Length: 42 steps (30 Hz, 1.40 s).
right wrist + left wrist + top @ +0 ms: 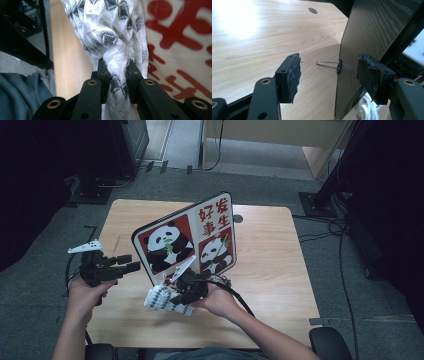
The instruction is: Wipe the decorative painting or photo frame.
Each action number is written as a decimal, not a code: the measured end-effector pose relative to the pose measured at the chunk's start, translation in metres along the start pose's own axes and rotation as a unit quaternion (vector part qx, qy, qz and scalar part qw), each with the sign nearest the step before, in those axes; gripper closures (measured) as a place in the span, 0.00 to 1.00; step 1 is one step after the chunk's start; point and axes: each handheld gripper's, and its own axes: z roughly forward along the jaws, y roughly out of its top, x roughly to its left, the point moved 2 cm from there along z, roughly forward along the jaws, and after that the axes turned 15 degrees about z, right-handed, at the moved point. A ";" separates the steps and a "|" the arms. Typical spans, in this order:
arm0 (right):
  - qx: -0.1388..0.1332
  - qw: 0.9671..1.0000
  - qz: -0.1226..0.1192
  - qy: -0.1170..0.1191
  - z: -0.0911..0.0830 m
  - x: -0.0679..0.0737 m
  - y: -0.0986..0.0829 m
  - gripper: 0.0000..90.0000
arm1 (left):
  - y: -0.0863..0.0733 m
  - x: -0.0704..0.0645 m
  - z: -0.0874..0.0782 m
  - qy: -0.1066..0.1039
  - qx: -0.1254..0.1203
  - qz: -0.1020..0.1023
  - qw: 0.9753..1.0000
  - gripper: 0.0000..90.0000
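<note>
Your right gripper (pixel 116 75) clamps the patterned cloth (pixel 110 32); left gripper (pixel 328 75), jaws apart, should next grip the panda board (pixel 187 237).

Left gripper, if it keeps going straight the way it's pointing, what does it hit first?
Probably the panda board's near edge, where a wire clip sticks out; the open left gripper points right at it.

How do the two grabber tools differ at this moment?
The right gripper is clamped shut on a white patterned cloth; the left gripper stands open, holding nothing. The right one sits in front of the panda board, while the left one's jaws straddle the board's edge near a wire clip. Both have black jaws and are hand-held.
</note>
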 end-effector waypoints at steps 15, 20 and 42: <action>0.003 1.000 -0.016 0.015 -0.021 0.032 0.033 0.89 | -0.008 0.015 -0.014 0.020 -0.001 -0.018 1.000 0.39; 0.002 0.999 -0.027 0.022 -0.028 0.042 0.045 0.89 | -0.011 0.018 -0.018 0.025 0.001 -0.024 0.999 0.39; -0.048 0.999 -0.026 0.000 -0.078 0.062 0.111 0.88 | -0.016 0.021 -0.026 0.029 -0.006 -0.029 0.999 0.39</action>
